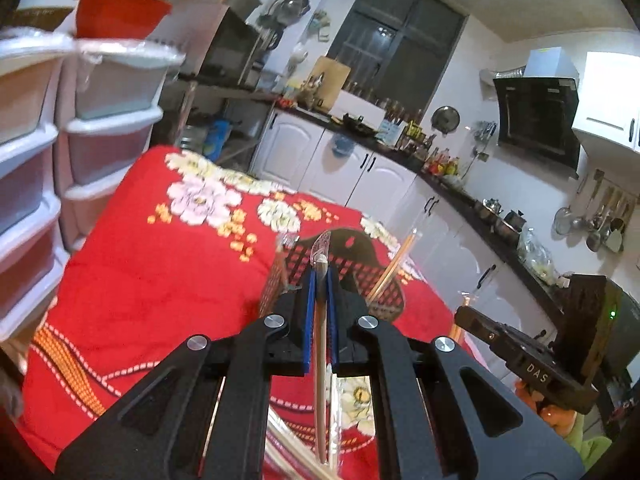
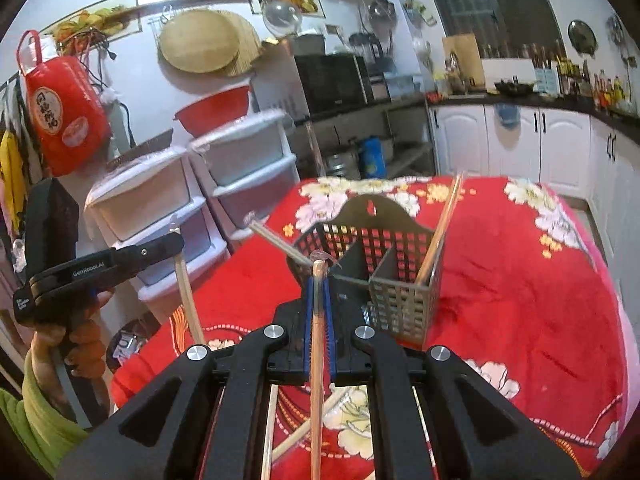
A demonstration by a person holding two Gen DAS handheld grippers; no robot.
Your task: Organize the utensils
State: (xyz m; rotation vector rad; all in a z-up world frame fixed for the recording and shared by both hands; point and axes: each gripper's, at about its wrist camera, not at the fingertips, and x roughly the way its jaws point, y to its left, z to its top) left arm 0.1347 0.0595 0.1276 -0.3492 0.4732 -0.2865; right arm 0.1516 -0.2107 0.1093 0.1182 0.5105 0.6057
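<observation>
Grippers, left (image 1: 320, 276) and right (image 2: 319, 280), each clamped on wrapped chopsticks (image 2: 316, 360) held upright for dropping into the perforated utensil caddy (image 2: 372, 272) mid-tabletop on the red cloth (image 2: 520, 300).

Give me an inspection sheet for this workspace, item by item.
Surface: table under a red floral cloth.
Job's things: perforated metal caddy with dividers; one pair of chopsticks stands in its right compartment, another leans at its left rim; more lie on the cloth below the grippers.
Clutter: nothing seen on the cloth.
Grippers: left gripper shut on a wrapped chopstick pair; right gripper shut on a wrapped chopstick.
Cables: dark cords hang on the wall.
Surroundings: plastic drawers, red basin, kitchen cabinets.
</observation>
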